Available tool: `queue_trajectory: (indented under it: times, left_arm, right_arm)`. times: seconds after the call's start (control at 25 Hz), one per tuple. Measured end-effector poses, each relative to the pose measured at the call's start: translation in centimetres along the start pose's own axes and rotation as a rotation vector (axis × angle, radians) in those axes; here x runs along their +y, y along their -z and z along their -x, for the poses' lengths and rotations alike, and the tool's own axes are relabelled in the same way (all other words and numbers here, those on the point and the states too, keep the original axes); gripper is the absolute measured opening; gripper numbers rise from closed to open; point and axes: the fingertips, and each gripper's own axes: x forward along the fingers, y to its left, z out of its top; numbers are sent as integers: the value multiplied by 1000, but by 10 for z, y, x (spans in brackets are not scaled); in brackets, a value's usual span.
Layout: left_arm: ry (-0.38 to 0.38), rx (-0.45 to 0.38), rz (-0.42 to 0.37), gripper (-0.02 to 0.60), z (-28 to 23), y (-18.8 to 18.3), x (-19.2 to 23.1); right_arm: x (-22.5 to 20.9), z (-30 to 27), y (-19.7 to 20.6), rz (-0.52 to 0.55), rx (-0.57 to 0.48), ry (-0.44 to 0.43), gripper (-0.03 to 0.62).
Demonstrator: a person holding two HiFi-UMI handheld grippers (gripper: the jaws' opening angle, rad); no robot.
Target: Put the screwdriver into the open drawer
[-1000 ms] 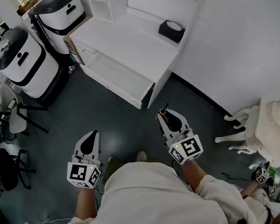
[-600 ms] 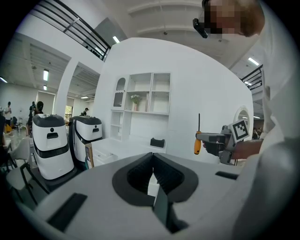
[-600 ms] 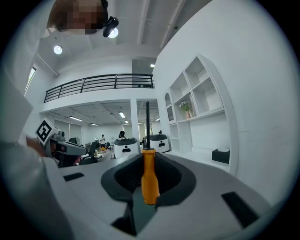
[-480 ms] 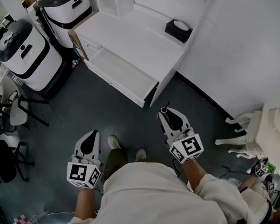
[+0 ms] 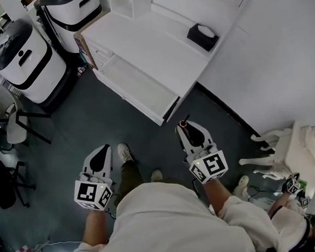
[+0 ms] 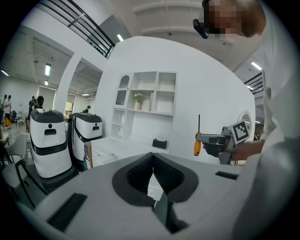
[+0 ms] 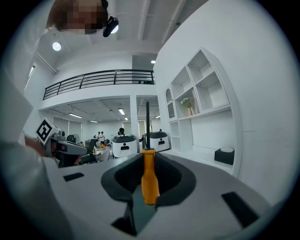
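Two worries: my right hand-held gripper (image 5: 184, 127) pinches the screwdriver (image 7: 149, 180) upright by its handle only, so it may tilt or slip. The drawer (image 5: 138, 90) is well ahead, its rim easily clipped. My left hand-held gripper (image 6: 153, 169) is pressed together, empty.

Head view steeply down; both gripper views level toward shared white desk (image 5: 150, 46)

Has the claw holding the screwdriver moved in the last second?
Yes, slightly: the right claw with the screwdriver has edged toward the desk; its gap to the drawer's near corner looks smaller.
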Motion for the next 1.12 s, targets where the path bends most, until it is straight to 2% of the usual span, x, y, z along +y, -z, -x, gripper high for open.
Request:
queue_trajectory:
  times: [0.68,1.12]
  left_arm:
    - [95,0,-2,5,-104,-44,122]
    - [171,8,-31,5,-147,-83,203]
  right_arm:
    - [-32,-142,-21,29,26,98,74]
    - [-36,-226,-36,42,55,179,74]
